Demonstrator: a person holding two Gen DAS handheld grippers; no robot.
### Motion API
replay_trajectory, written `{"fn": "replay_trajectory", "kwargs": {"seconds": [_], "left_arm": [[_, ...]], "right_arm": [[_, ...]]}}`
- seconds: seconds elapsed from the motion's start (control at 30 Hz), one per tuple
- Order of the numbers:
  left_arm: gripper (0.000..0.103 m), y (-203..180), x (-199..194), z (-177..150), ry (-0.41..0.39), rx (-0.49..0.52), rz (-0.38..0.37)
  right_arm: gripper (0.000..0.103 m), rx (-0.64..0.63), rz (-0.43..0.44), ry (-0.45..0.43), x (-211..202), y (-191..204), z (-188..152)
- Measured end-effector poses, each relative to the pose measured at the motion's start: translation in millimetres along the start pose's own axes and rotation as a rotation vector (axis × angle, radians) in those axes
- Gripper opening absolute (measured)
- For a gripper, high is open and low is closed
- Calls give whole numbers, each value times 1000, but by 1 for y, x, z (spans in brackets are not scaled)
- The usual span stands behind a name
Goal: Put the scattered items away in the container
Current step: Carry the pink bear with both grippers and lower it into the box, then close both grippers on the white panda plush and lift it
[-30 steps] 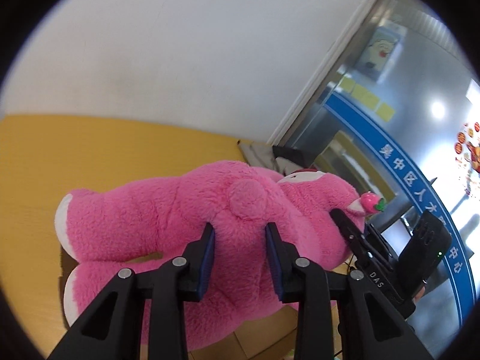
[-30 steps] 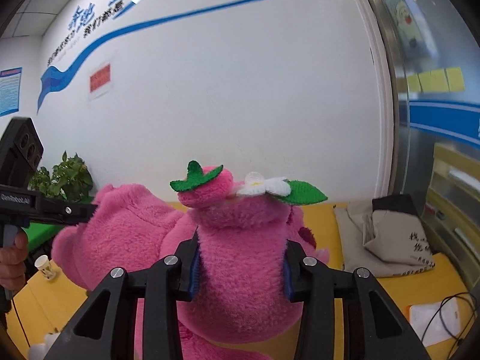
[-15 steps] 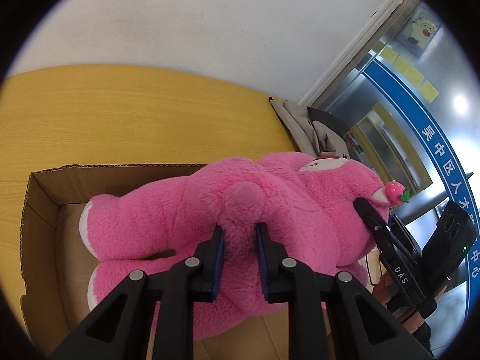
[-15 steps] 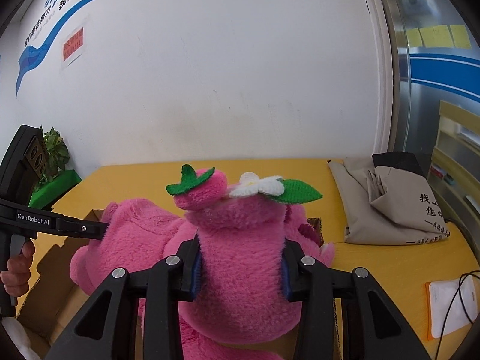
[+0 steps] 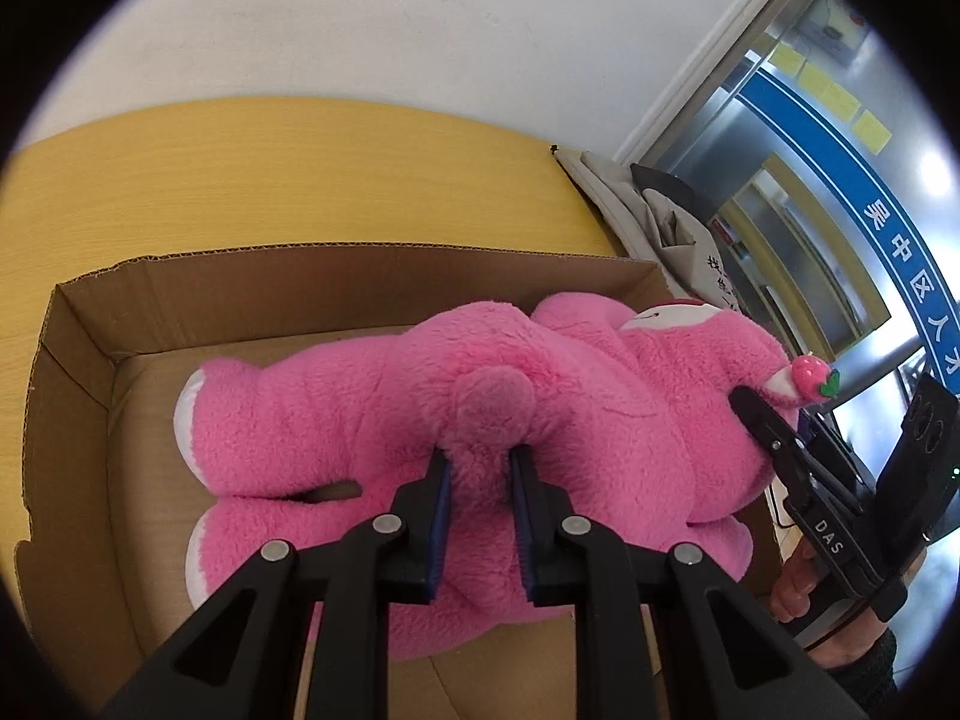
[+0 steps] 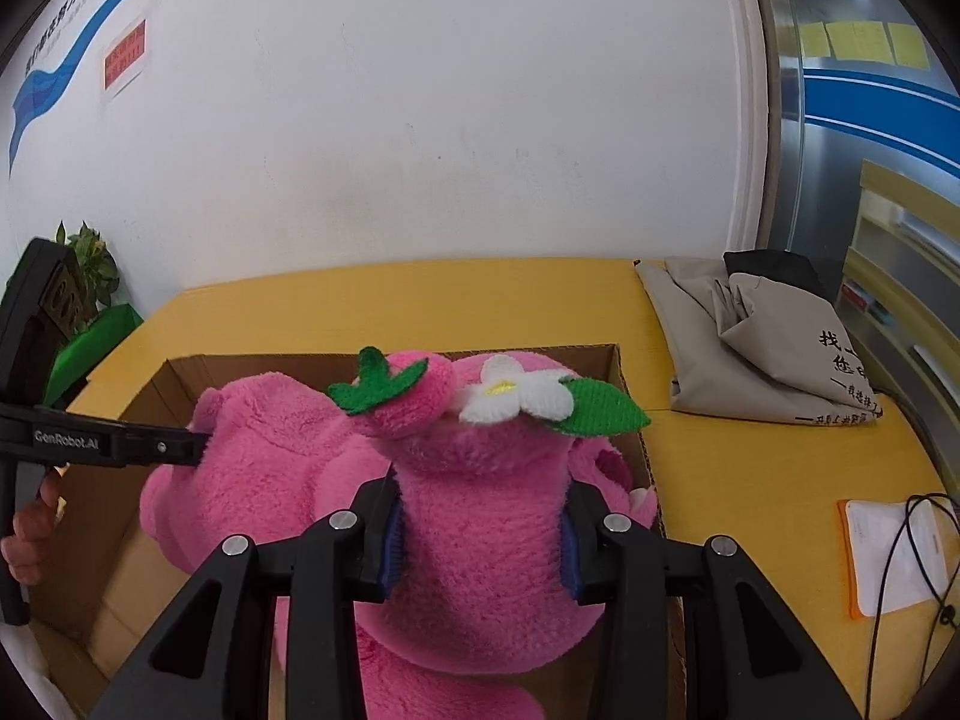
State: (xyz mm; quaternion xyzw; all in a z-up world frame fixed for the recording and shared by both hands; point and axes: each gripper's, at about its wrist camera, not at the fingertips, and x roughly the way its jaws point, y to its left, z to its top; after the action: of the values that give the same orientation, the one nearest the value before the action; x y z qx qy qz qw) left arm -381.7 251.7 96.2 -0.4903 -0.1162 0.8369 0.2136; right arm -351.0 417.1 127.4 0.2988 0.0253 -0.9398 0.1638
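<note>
From the left wrist, the pink plush bear point(image 5: 540, 420) lies lengthwise in the cardboard box point(image 5: 78, 324), white-soled feet showing; the left gripper point(image 5: 479, 480) pinches fur beneath its round tail. From the right wrist, only the strawberry-and-flower ear point(image 6: 480, 402), a grey cloth bag point(image 6: 762, 348) and the yellow table point(image 6: 768, 468) appear; the right gripper point(image 6: 480, 540) clamps that ear, jaws fairly wide.

The left gripper point(image 5: 479, 483) points steeply down, its jaws pinched close together on a fold of the bear point(image 5: 360, 414). The right gripper point(image 6: 480, 531) tilts down less steeply, its jaws set wider and clamped on the bear's ear. In the left view, the right-hand fingers point(image 5: 798, 582) show at 4 o'clock.
</note>
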Motion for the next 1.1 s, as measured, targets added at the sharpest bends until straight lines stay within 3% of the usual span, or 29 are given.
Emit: {"fn": "replay_trajectory", "kwargs": {"seconds": [0.1,0.2,0.37,0.4,0.47,0.53,0.57,0.63,0.67,0.7,0.87,0.97,1.1], "left_arm": [[17,-2,3,1,-7,8,18],[20,-3,5,2,-14,10,41],[22,-4,-10,-3,-13,17,60],[22,-6,-18,-4,-25,19,85],[22,-11,-40,-8,-63,32,126],[23,-18,-73,-17,-112,49,124],[29,-21,-91,-24,-137,57,132],[51,-29,-127,-43,-185,88,170],[69,-31,-143,-55,-205,102,200],[73,-33,-157,-67,-220,109,229],[73,-24,-203,-136,-231,57,332],[73,-24,-234,-181,-284,12,332],[77,-39,-263,-226,-361,-14,345]], "right_arm": [[45,50,8,22,15,-14,0],[48,29,-1,-12,18,-15,5],[72,14,-55,64,22,-20,1],[75,16,-47,64,16,-23,0],[92,8,-18,49,-3,-26,2],[95,6,9,24,-30,-27,4],[98,1,23,16,-41,-27,4],[103,-22,51,-4,-72,-25,1],[103,-39,64,-4,-87,-24,-4],[103,-46,72,5,-95,-23,-8],[103,47,87,73,-126,-28,-46],[103,97,99,40,-162,-22,-60],[103,47,62,-26,-212,7,-69]]}}
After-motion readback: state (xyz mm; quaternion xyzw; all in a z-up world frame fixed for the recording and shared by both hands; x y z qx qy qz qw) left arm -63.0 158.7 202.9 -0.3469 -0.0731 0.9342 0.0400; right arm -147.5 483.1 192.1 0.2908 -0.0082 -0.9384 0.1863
